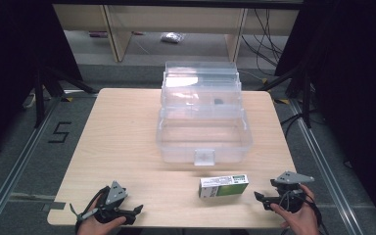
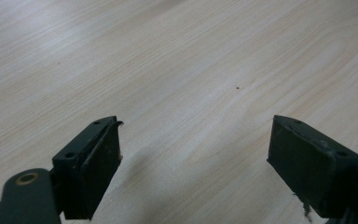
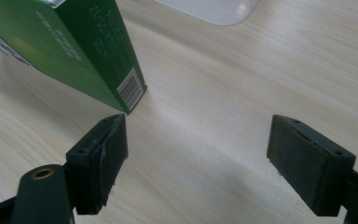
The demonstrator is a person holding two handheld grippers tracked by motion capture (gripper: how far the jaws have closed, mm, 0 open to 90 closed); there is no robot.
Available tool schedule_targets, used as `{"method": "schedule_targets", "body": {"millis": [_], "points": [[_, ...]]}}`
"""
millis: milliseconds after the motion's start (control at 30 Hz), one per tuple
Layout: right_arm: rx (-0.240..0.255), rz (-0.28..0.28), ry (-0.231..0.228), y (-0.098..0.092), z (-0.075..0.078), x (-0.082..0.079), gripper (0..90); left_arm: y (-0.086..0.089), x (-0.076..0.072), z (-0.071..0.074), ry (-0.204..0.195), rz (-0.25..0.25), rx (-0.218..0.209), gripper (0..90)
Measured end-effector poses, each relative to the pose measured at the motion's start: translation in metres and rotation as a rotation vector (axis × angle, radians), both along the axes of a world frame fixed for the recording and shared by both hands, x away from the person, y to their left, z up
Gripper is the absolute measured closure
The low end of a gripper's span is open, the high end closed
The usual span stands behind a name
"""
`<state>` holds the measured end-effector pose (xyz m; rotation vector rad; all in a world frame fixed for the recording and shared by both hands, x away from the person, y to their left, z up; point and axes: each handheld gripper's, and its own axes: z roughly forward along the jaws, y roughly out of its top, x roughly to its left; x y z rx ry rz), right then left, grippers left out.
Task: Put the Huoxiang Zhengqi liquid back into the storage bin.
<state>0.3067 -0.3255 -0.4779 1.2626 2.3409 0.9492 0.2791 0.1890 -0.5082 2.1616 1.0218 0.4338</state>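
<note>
Green-and-white carton [image 1: 223,185] lies flat on the table [image 1: 127,147], lower centre of the high view, just in front of the open clear plastic storage box [image 1: 203,125]. Right gripper [image 1: 260,199] sits at lower right, near the carton's right end, jaws wide apart, nothing between them; in the right gripper view the carton [image 3: 74,51] fills the upper left, its barcode corner just past the left jaw. Left gripper [image 1: 138,210] rests at lower left, jaws apart over bare wood, well apart from the carton. Likely step: right gripper picks up the carton. Should swing left to centre the jaws across the narrow sides, then close squarely, not on a corner.
</note>
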Motion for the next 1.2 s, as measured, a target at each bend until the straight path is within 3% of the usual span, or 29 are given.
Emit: {"method": "schedule_targets", "body": {"millis": [33,100,333,367,433,533,600,633,767,800,833,1000,1100,1200], "points": [[0.016,-0.012,0.026,0.003,0.002,-0.002,21.0,0.0,0.0,-0.001,-0.001,0.0,-0.008,16.3],[0.007,-0.02,0.019,0.004,0.003,-0.002,21.0,0.0,0.0,-0.001,-0.002,0.004,-0.007,16.2],[-0.05,0.051,0.012,0.013,0.012,0.0,21.6,0.0,0.0,-0.001,-0.001,0.005,-0.008,16.3],[-0.059,0.063,0.008,0.013,0.014,0.0,21.6,0.001,0.0,0.0,0.005,-0.004,0.013,16.3],[-0.058,0.076,0.016,0.016,0.017,-0.001,21.7,0.0,0.001,-0.001,-0.001,0.008,-0.007,16.3],[-0.06,0.077,0.011,0.019,0.021,-0.002,21.9,0.0,0.0,-0.001,0.001,0.006,-0.009,16.3],[-0.078,0.111,-0.013,0.019,0.025,0.0,21.9,0.0,0.0,-0.001,0.006,0.009,-0.017,16.3],[-0.077,0.113,-0.002,0.019,0.028,0.0,21.9,0.0,0.001,-0.001,0.003,0.012,-0.003,16.3],[-0.089,0.138,-0.023,0.021,0.032,0.001,21.9,0.002,0.001,0.0,0.006,-0.001,0.014,16.3],[-0.09,0.133,-0.019,0.023,0.032,0.0,21.9,0.0,0.0,-0.001,0.005,0.009,-0.006,16.3],[-0.106,0.162,-0.039,0.022,0.033,0.003,21.9,0.0,0.001,-0.001,0.003,0.012,-0.004,16.3],[-0.117,0.166,-0.024,0.026,0.037,0.004,21.9,0.0,0.001,-0.001,0.003,0.011,-0.002,16.3],[-0.116,0.203,-0.03,0.029,0.037,0.008,21.8,0.002,0.001,0.0,0.007,-0.003,0.014,16.3],[-0.137,0.207,-0.042,0.033,0.04,0.008,21.8,0.001,0.001,-0.001,0.004,0.013,-0.002,16.3]]}}
